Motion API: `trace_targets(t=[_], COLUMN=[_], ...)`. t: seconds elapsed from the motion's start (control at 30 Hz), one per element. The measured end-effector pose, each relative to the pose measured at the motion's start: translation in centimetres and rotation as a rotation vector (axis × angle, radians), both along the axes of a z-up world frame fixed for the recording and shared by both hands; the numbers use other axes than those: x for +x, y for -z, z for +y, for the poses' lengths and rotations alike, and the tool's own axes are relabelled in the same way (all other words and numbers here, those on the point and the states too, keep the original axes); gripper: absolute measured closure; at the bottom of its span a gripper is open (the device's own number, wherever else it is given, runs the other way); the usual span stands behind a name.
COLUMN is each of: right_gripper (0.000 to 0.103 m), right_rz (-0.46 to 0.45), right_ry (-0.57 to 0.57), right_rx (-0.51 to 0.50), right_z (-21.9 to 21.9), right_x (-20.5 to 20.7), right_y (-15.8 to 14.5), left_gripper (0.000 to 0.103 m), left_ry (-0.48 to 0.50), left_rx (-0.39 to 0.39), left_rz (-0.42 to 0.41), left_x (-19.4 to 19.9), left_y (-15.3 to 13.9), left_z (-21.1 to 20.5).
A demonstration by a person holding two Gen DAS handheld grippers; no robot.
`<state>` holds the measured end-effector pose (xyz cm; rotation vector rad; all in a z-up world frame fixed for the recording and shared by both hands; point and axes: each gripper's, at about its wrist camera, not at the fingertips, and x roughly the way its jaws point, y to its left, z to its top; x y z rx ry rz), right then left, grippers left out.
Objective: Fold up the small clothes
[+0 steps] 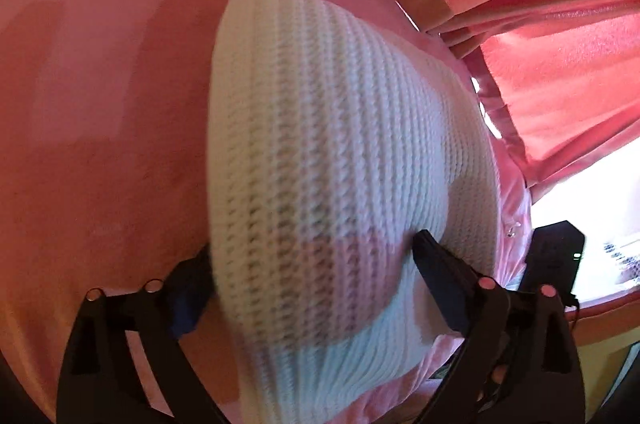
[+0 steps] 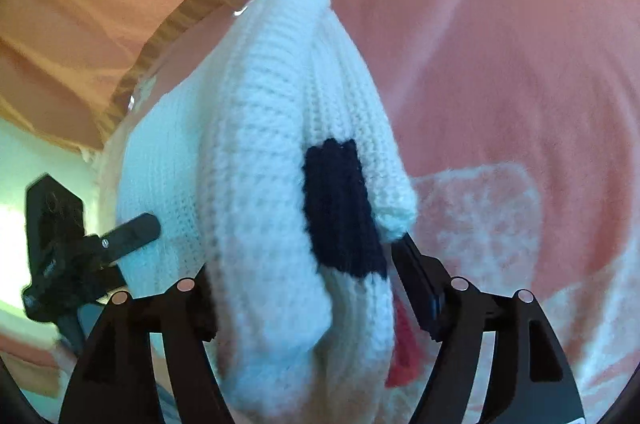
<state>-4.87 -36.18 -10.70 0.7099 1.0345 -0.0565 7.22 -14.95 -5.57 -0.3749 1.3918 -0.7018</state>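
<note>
Between both wide-spread tongs [image 1: 312, 264] [image 2: 304, 276] lies the white knitted garment [image 1: 332, 144], bunched on pink cloth [image 1: 100, 84].

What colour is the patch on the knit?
Dark navy, near black, on the white knit; the patch shows best in the right wrist view.

sweater [image 1: 320, 144]: white ribbed knit, matt | bedcover [image 1: 100, 104]: smooth pink cloth

A pink surface [image 1: 100, 104] carries a white knitted garment [image 1: 340, 144] lying bunched directly on it.
</note>
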Motion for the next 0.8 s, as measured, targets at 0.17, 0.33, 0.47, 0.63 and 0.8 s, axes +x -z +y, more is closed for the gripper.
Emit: trace_targets(t=[0.17, 0.33, 0.47, 0.63, 0.8], right_gripper=[0.069, 0.071, 0.071, 0.070, 0.062], right_rz=[-0.079, -0.273, -0.464, -0.710, -0.753], right_ry=[0.015, 0.020, 0.038, 0.018, -0.064], right_rx=[0.041, -0.123, -0.208, -0.295, -0.303], right_z=[0.1, 2.2, 3.6, 7.0, 11.6], right_x=[0.1, -1.6, -3.9, -5.8, -2.8], right_y=[-1.0, -8.5, -15.4, -22.7, -23.2], left_gripper=[0.049, 0.058, 0.058, 0.056, 0.047], left_ry=[0.049, 0.116, 0.160, 0.161, 0.107], left_rx=[0.008, -0.056, -0.137, -0.230, -0.197], left_rz=[-0.086, -0.229, -0.420, -0.682, -0.772], left_x=[0.5, 0.3, -1.1, -2.9, -0.7], left_y=[-1.5, -7.7, -15.6, -24.5, -25.9], left_z=[-2.4, -3.9, -3.4, 0.9, 5.3])
